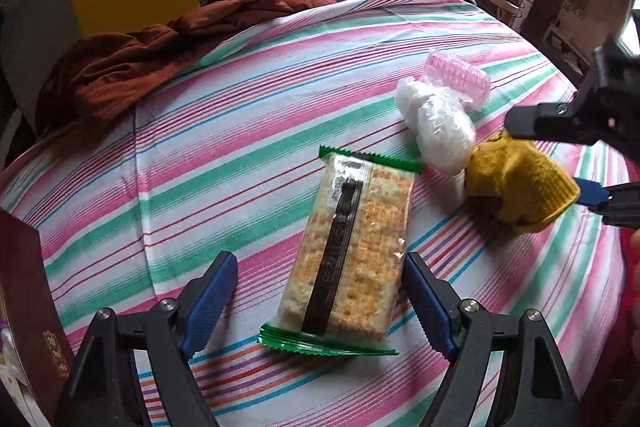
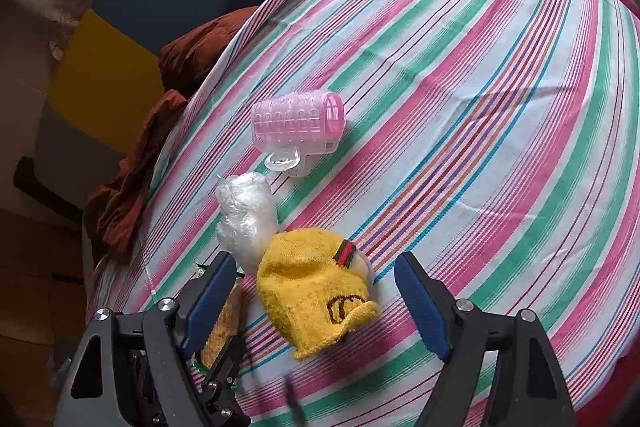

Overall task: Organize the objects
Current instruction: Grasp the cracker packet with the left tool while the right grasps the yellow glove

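Blue-padded fingers of the left gripper [image 1: 320, 303] stand wide apart on either side of a cracker packet [image 1: 344, 255], gripping nothing; the packet lies flat on the striped cloth [image 1: 248, 131], its green crimped ends pointing toward and away from the camera. Just past its far corner sits a bundle of clear plastic [image 1: 438, 125], touching a yellow knitted hat [image 1: 520, 183]. The right gripper [image 2: 316, 301] is likewise spread wide around the hat, its pads not visibly pressing the wool. Beyond the plastic lies a pink hair roller [image 2: 298, 125] on its side. A rust-brown garment [image 1: 160, 43] is heaped at the cloth's far edge, and a dark red box [image 1: 28, 307] shows at the left.
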Available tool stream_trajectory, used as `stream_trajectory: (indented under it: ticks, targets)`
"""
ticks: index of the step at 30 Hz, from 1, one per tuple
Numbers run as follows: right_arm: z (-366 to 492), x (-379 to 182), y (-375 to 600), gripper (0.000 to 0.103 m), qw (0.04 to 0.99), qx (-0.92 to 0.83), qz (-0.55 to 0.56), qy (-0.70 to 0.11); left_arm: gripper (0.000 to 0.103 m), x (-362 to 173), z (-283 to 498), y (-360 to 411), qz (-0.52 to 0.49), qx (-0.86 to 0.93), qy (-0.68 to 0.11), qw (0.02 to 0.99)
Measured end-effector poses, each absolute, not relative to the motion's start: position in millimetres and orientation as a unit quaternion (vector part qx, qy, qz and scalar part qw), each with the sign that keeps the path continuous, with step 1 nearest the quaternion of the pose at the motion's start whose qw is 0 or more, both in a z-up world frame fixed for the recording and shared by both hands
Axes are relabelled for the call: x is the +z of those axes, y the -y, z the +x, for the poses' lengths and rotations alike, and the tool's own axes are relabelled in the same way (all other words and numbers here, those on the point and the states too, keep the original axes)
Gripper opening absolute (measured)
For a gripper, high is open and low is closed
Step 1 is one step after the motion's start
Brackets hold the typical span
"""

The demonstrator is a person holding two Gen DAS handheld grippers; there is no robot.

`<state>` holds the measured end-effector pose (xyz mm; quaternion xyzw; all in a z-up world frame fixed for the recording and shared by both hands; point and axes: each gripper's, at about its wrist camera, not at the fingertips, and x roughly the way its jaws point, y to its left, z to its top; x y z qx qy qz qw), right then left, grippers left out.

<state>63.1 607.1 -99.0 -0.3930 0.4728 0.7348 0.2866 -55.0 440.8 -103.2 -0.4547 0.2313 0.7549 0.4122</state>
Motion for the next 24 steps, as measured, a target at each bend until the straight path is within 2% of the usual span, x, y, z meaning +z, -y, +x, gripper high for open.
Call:
stream_trajectory:
  ticks: [8, 13, 24]
  targets:
    - [61.3, -100.7, -604.6, 0.083, 0.280, 0.734, -0.402, -0.470, 0.084, -96.3, -55.9, -456.3, -0.442, 0.755, -0.241, 0.420]
    - [54.2, -100.5, -601.6, 0.083, 0.275, 0.738, -0.415, -0.457, 0.080, -109.5, -65.2, -464.7, -0.455, 0.751, -0.243, 0.411]
    - [52.7, -99.4, -598.1, 0.083, 0.280, 0.737, -0.432, -0.438, 0.084, -113.3, -71.4, -470.6, -0.468, 0.751, -0.234, 0.402]
